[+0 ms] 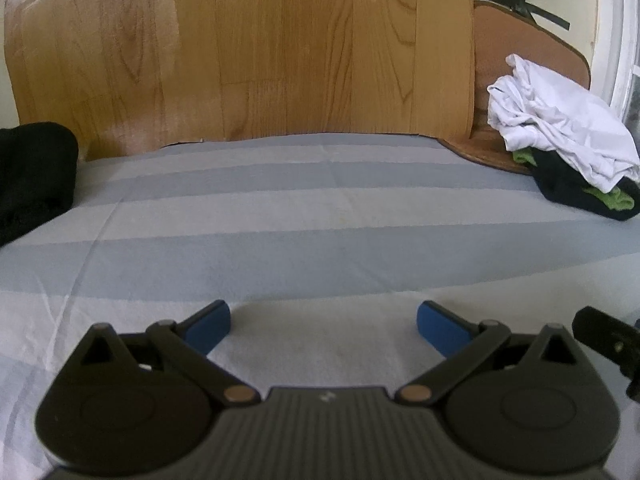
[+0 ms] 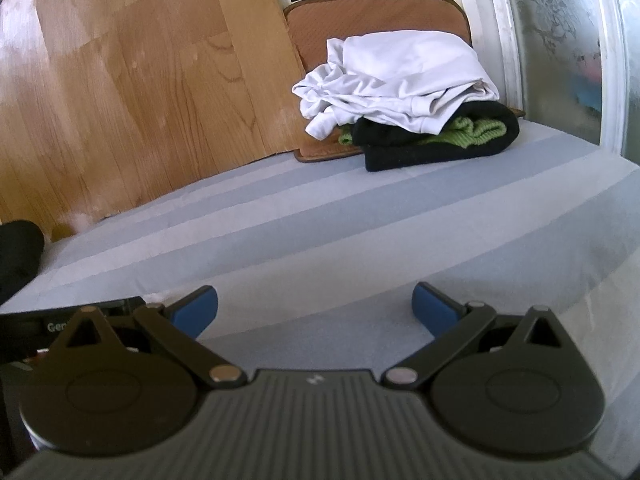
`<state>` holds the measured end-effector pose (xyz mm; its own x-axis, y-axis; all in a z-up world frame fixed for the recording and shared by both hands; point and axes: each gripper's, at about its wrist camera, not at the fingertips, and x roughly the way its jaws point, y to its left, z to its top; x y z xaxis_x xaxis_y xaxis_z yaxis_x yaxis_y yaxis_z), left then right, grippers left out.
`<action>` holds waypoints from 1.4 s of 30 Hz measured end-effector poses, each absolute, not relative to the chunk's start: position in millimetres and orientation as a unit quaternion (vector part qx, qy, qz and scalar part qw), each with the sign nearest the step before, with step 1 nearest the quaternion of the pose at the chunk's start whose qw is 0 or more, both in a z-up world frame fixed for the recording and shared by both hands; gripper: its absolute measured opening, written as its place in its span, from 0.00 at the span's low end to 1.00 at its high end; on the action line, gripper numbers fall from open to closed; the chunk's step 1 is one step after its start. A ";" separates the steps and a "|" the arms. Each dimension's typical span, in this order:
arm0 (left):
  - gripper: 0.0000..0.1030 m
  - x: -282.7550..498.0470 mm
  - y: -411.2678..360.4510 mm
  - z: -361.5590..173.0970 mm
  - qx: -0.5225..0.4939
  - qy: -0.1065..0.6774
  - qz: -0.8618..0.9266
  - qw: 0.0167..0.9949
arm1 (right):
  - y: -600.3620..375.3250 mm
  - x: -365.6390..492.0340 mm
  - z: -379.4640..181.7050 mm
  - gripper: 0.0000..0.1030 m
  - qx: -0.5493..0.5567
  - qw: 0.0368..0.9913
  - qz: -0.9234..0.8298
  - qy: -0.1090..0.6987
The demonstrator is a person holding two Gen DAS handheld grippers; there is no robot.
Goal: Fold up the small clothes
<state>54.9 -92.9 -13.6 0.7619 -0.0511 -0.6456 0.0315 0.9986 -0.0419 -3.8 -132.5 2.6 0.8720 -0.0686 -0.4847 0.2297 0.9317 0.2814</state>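
A heap of clothes lies at the far right of the striped bed: a crumpled white garment (image 1: 560, 128) (image 2: 396, 80) on top of a black one (image 1: 576, 192) (image 2: 432, 148) with a green knit piece (image 1: 612, 200) (image 2: 476, 132) showing between them. My left gripper (image 1: 323, 326) hovers low over bare sheet, open, nothing between its blue pads. My right gripper (image 2: 315, 312) is likewise open and empty above the sheet, with the heap well ahead and to its right. A part of the right gripper (image 1: 608, 344) shows at the right edge of the left wrist view.
The blue and white striped sheet (image 1: 320, 216) (image 2: 320, 216) covers the bed. A wood-grain board (image 1: 248, 48) (image 2: 120, 80) stands behind it. A brown cushion (image 1: 528, 56) (image 2: 376, 16) leans under the heap. A dark cloth bundle (image 1: 32, 176) (image 2: 16, 256) lies at the left. A white window frame (image 2: 504, 40) is at right.
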 end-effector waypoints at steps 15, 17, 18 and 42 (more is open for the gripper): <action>1.00 57.5 -99.7 -13.5 0.005 0.353 -0.009 0.936 | -122.2 -6.9 5.6 1.00 0.147 0.958 -0.082 0.231; 1.00 57.4 -100.6 -13.3 0.008 0.352 -0.008 0.936 | -116.9 -5.9 6.2 1.00 0.140 0.960 -0.070 0.232; 1.00 57.3 -101.3 -13.3 0.011 0.351 -0.007 0.936 | -113.6 -5.4 7.2 1.00 0.136 0.962 -0.066 0.229; 1.00 48.6 -102.7 -9.8 0.029 0.320 0.031 0.946 | -118.0 -5.2 6.3 1.00 0.185 0.960 -0.024 0.211</action>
<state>48.6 -102.7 -9.8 0.7927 0.0778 -0.6047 -0.0408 0.9964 0.0747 -5.2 -118.0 6.3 0.9098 0.0320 -0.4137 0.1238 0.9307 0.3443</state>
